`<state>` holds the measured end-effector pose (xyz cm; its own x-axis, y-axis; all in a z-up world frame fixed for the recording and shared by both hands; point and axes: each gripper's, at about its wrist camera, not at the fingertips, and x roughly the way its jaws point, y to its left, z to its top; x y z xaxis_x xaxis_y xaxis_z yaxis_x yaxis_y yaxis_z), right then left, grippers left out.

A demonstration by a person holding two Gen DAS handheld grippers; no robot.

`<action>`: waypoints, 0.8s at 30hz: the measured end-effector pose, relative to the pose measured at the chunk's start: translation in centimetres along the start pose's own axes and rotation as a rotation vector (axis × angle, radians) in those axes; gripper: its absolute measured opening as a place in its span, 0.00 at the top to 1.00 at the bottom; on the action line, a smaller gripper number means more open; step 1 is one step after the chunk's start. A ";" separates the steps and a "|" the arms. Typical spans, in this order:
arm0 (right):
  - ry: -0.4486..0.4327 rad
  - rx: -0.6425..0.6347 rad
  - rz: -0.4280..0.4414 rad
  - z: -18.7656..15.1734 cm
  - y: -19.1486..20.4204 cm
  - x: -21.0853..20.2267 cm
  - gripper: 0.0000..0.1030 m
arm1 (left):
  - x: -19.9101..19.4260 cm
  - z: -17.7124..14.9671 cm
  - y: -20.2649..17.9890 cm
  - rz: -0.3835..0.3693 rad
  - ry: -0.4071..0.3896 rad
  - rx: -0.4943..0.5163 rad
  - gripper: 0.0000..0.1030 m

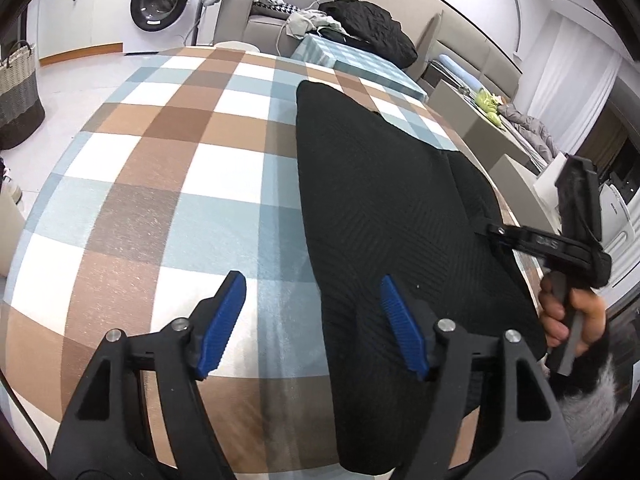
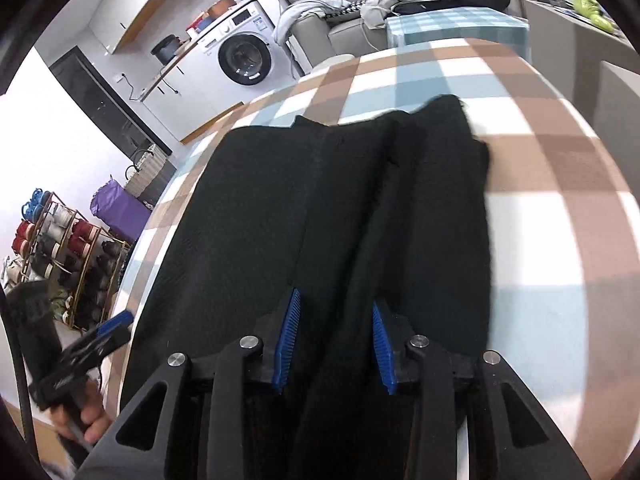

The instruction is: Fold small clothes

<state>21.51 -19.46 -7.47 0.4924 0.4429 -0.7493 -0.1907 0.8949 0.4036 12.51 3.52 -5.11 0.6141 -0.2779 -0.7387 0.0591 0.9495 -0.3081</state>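
A black ribbed garment (image 1: 384,208) lies lengthwise on the checked table cover (image 1: 168,184). My left gripper (image 1: 312,316) is open; its left pad is over bare cloth and its right pad over the garment's near left edge. In the left wrist view my right gripper (image 1: 496,232) reaches onto the garment's right edge from the right. In the right wrist view the garment (image 2: 280,208) fills the middle, with a raised fold running between the blue pads of the right gripper (image 2: 334,328). The jaws stand part open around that fold. The left gripper (image 2: 112,326) shows at lower left.
A washing machine (image 1: 160,0) stands at the back, beside a sofa with piled clothes (image 1: 360,24). A woven basket (image 1: 18,88) is on the floor at left. A rack of thread spools (image 2: 60,248) stands left of the table (image 2: 540,208).
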 end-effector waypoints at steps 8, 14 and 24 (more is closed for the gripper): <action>-0.200 -0.088 -0.031 1.7 2.5 -6.1 0.93 | 0.4 0.0 -0.1 -0.006 0.004 -0.009 0.34; -0.081 -0.013 -0.123 1.3 -1.6 -4.1 0.92 | 1.3 0.0 -1.2 -0.023 0.018 0.014 0.34; 0.049 0.126 0.105 -6.0 -3.4 -7.6 0.73 | 2.1 -1.0 -3.3 -0.033 0.048 0.071 0.34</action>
<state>13.31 -25.50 -6.28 0.4327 0.5383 -0.7232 -0.1296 0.8310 0.5410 12.77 -0.34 -6.24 0.5725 -0.3143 -0.7573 0.1350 0.9472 -0.2910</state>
